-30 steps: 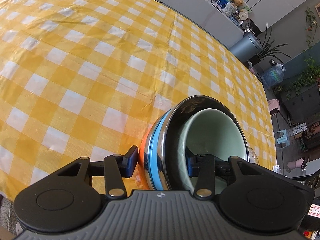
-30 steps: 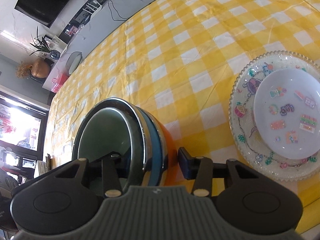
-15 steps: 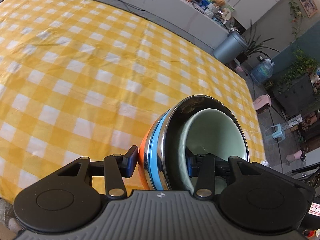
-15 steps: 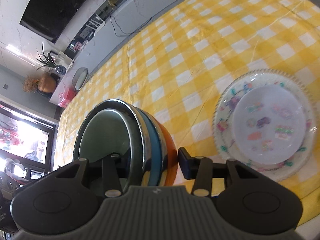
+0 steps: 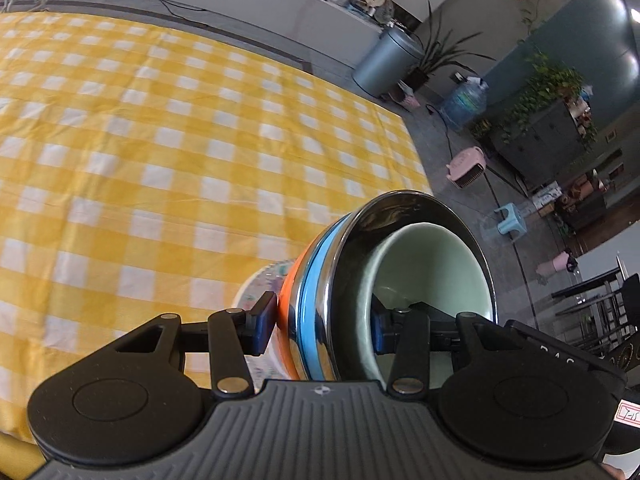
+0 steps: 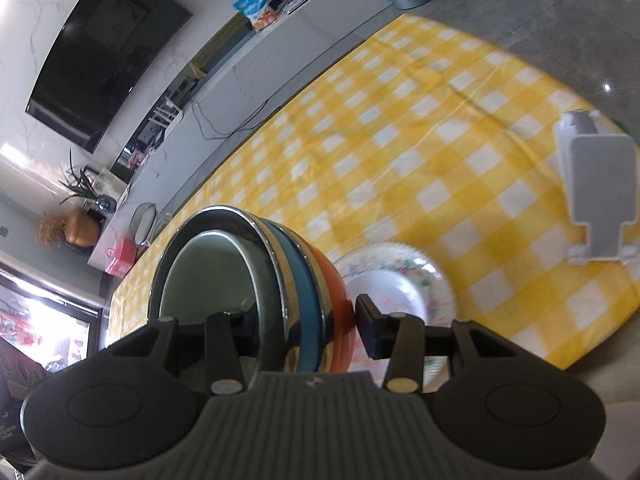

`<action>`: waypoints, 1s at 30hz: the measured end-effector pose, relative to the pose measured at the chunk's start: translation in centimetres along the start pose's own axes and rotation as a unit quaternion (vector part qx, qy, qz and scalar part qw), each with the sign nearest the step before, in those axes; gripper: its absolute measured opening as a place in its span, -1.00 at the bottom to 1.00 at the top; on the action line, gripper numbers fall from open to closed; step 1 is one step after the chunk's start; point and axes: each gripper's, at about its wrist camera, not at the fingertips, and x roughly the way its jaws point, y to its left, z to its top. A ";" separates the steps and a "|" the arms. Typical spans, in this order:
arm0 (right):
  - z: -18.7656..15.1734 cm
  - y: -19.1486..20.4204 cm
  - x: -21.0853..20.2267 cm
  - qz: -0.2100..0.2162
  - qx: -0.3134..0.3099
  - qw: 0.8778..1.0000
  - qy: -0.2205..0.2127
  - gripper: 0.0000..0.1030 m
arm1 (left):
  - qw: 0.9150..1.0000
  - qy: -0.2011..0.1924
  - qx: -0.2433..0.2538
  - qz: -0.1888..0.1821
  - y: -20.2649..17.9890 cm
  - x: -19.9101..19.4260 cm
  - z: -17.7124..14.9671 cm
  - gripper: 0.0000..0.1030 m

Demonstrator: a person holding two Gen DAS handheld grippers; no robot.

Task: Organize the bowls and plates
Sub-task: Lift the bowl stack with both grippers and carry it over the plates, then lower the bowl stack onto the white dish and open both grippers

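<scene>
Bowls nested; my left tool and right tool both clamp their rims. Plates stacked on the surface; bowls not yet set down.

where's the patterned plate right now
The patterned plate lies on the yellow checked tablecloth, just right of the held bowl stack in the right wrist view.
</scene>
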 end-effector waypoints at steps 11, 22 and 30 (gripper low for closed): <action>1.0 -4.0 0.5 -0.014 0.012 1.000 0.005 -0.15 | 1.000 0.019 0.005 0.009 -1.3 4.0 -1.1 -0.02; 0.7 -3.7 3.3 -0.006 0.006 1.000 0.027 -0.15 | 0.999 0.019 -0.015 0.028 0.6 4.1 -0.8 -0.04; 0.6 -4.0 3.8 -0.019 0.005 1.000 0.023 -0.15 | 0.999 0.031 -0.020 0.025 1.0 5.0 -1.2 -0.04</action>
